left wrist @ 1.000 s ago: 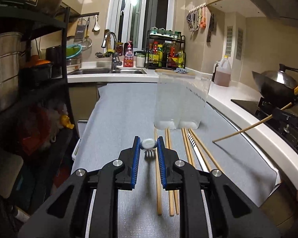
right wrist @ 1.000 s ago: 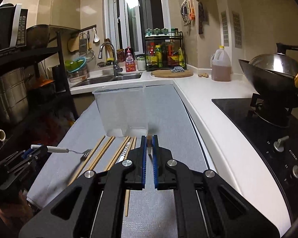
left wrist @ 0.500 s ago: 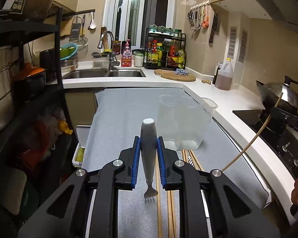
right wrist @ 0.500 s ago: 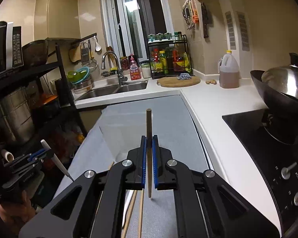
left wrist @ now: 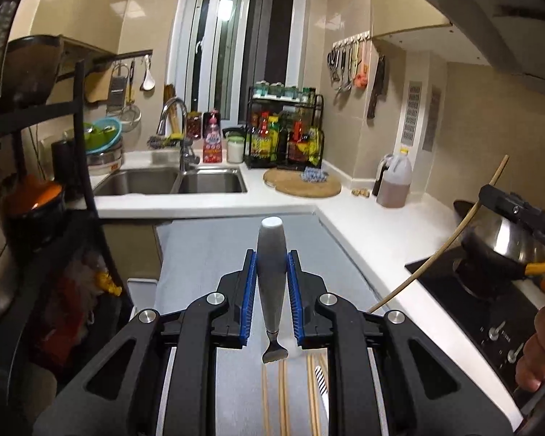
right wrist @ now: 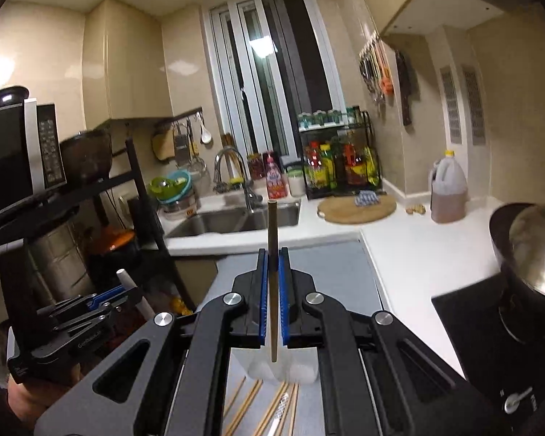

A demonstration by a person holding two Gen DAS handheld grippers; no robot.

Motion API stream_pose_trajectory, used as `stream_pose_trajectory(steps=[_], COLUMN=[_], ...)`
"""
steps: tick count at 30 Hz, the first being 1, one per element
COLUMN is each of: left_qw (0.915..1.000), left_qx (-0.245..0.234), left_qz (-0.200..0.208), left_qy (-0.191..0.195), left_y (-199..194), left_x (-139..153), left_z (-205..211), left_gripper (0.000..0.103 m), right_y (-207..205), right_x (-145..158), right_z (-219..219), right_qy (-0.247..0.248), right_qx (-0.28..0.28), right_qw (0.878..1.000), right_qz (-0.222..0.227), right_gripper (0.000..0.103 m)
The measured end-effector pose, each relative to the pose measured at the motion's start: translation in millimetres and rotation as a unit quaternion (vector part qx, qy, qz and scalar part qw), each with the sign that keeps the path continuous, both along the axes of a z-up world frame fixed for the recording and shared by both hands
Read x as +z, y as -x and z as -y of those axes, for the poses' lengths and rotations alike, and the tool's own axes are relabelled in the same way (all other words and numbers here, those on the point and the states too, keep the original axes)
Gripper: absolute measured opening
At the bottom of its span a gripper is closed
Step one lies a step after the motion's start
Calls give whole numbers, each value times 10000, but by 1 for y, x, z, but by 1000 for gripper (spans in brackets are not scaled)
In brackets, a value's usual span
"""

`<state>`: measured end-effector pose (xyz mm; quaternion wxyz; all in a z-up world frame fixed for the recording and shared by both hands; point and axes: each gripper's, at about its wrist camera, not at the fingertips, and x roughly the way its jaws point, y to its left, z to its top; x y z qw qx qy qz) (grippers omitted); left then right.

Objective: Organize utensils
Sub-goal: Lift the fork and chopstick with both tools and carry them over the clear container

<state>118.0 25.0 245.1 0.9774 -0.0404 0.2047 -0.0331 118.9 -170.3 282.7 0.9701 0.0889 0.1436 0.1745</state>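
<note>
my left tongs [left wrist: 271, 283] are closed on a small fork [left wrist: 271, 279], its thick grey handle pinched between the blue pads [left wrist: 249, 298], white butt end standing up and away from me, the tines hanging down below the pads. my right tongs [right wrist: 273, 287] are closed tight on a single wooden chopstick [right wrist: 272, 276], held near upright, one end poking above the pads and the other hanging beneath them.

both tongs are lifted above the table [left wrist: 207, 254], which carries a grey mat. right under my right tongs, on the mat, sits the clear container [right wrist: 283, 368]; the hanging tip of the chopstick shows in front of it, though i cannot tell whether it is inside. on the near side of the container lie the loose chopsticks [right wrist: 261, 414], side by side and running lengthwise toward me, with one patterned piece [right wrist: 280, 408] among them. from the left wrist view the same chopsticks lie just below the fork's tines.

beyond the far edge of the table run the white counter and the sink [left wrist: 170, 180]. along the table's right edge is the stove [left wrist: 490, 312] with a wok [right wrist: 530, 254] on it, and a dark shelf rack [right wrist: 54, 225] stands off the left edge.
</note>
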Motion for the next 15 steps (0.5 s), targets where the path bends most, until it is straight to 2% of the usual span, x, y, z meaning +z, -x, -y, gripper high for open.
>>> stream_pose_trajectory(steps=[5, 11, 15], left_qw=[9997, 9997, 9995], left_qx=[-91, -221, -291], left_qz=[240, 102, -85], left_qy=[-16, 12, 38], left_y=[-25, -60, -78], left_x=[16, -4, -29], left_z=[8, 19, 22], left_gripper=[17, 17, 17], right_y=[-31, -64, -81], right_x=[8, -23, -51], right_z=[-4, -3, -7], right_qy=[-50, -190, -129], right_qx=[-40, -116, -181], right_qw=[10000, 9996, 9990], right_qz=[63, -173, -378], right_gripper=[6, 6, 6])
